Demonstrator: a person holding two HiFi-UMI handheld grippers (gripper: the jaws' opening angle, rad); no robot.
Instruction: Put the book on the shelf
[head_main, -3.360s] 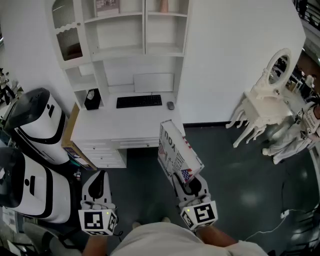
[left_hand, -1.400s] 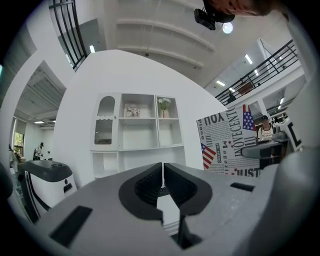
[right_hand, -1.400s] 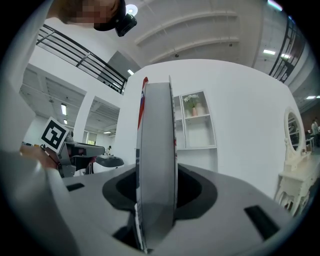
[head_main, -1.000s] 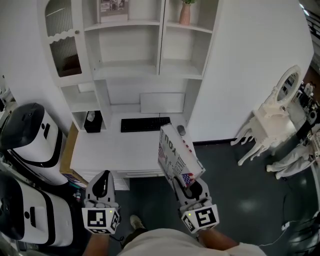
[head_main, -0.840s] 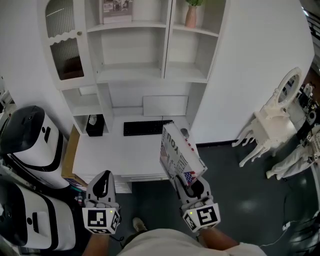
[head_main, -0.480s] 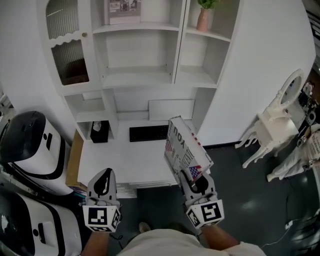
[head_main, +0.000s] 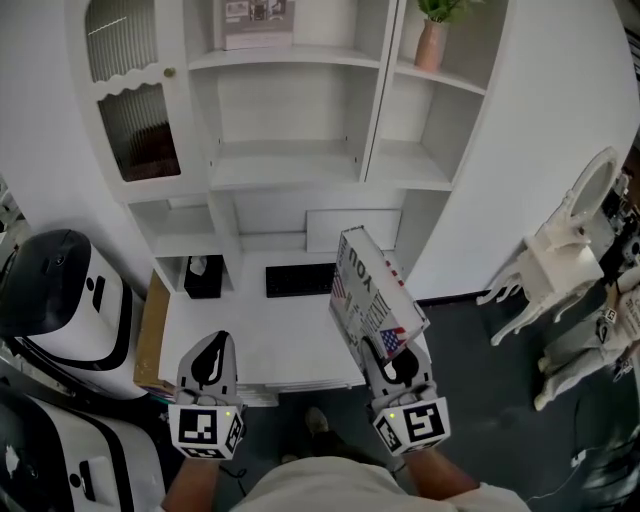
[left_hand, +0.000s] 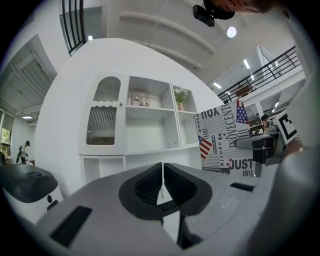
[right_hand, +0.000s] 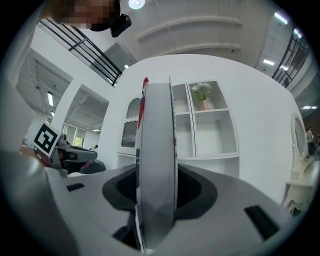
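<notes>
Book (head_main: 372, 298) clamped at its near end in right gripper (head_main: 392, 368); jaws partway apart, pressed on both covers. Held tilted above front edge of white tabletop (head_main: 230, 335), well short of shelf (head_main: 290, 165). Long axis running up and away from the gripper, toward the shelf unit; printed cover turned left. Flat rectangular slab, glossy cover with black lettering and small flag motifs; edge-on in right gripper view, a pale smooth band. Left gripper (head_main: 209, 365) closed, jaws together, nothing between them; inner faces dark and ribbed. Shelf white, smooth, in 2 square-cornered bays.
</notes>
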